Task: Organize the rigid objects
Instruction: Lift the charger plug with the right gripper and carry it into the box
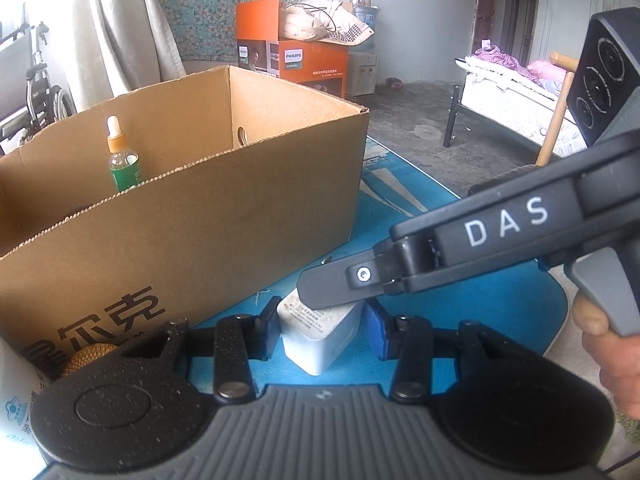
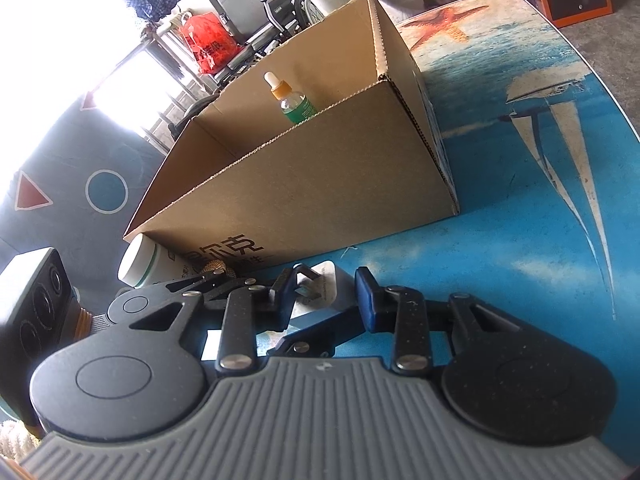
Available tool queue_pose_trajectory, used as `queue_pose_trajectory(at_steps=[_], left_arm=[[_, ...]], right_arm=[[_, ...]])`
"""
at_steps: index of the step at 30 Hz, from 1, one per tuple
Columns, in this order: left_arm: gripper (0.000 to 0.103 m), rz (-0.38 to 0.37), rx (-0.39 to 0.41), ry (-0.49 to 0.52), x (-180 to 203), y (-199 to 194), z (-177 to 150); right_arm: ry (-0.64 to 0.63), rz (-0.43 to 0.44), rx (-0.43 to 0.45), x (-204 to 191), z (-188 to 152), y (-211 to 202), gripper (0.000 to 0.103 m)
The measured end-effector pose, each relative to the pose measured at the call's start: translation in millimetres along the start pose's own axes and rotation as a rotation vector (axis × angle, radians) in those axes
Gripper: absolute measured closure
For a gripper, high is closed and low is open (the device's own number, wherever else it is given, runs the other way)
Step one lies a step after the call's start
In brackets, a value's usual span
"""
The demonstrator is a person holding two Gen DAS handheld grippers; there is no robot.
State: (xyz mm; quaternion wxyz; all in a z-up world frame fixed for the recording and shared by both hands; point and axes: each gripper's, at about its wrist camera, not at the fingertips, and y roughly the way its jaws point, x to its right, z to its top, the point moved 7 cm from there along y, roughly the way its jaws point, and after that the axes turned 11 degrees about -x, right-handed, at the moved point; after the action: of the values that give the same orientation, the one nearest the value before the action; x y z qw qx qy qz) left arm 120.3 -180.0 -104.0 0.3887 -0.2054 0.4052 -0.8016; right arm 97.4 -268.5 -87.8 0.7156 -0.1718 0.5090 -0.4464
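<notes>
A white charger block (image 1: 320,340) stands upright over the blue table (image 1: 480,312), just in front of the cardboard box (image 1: 200,220). My left gripper (image 1: 322,320) is shut on it, a blue pad pressed to each side. My right gripper (image 1: 318,292) reaches in from the right and covers the block's top end. In the right wrist view the right gripper (image 2: 326,296) has its pads against the block (image 2: 332,284), whose metal prongs show by the left pad. A green dropper bottle (image 1: 124,160) with a white bulb stands inside the box (image 2: 320,184).
A white jar (image 2: 140,264) with a green band lies against the box's near corner, beside a gold knurled piece (image 2: 214,268). A person's hand (image 1: 608,352) holds the right gripper's grey trigger. The table edge (image 2: 600,92) curves away to the right; a bed and an orange carton stand beyond.
</notes>
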Motion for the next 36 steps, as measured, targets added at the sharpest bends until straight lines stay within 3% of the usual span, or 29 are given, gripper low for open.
queue_pose_trajectory(at_steps=[9,16,21,28,36], left_arm=[[0.059,0.069,0.121,-0.018,-3.8,-69.9,22.7],[0.059,0.069,0.209,-0.117,-39.0,-109.1,81.8],[0.059,0.066,0.177,-0.203,-72.0,-83.0,121.5],[0.059,0.05,0.035,-0.348,-115.7,-10.2,154.2],[0.059,0.033,-0.05,-0.418,-146.5,36.4,164.3]], right_arm=[[-0.117,0.006,0.089,-54.1,13.8,-45.0,0.072],[-0.303,0.004,0.162,-106.0,75.9,-75.7,0.071],[-0.33,0.013,0.102,-105.2,140.7,-59.7,0.071],[-0.272,-0.001,-0.054,-67.1,217.2,7.7,0.071],[-0.282,-0.037,-0.136,-39.0,253.4,64.7,0.071]])
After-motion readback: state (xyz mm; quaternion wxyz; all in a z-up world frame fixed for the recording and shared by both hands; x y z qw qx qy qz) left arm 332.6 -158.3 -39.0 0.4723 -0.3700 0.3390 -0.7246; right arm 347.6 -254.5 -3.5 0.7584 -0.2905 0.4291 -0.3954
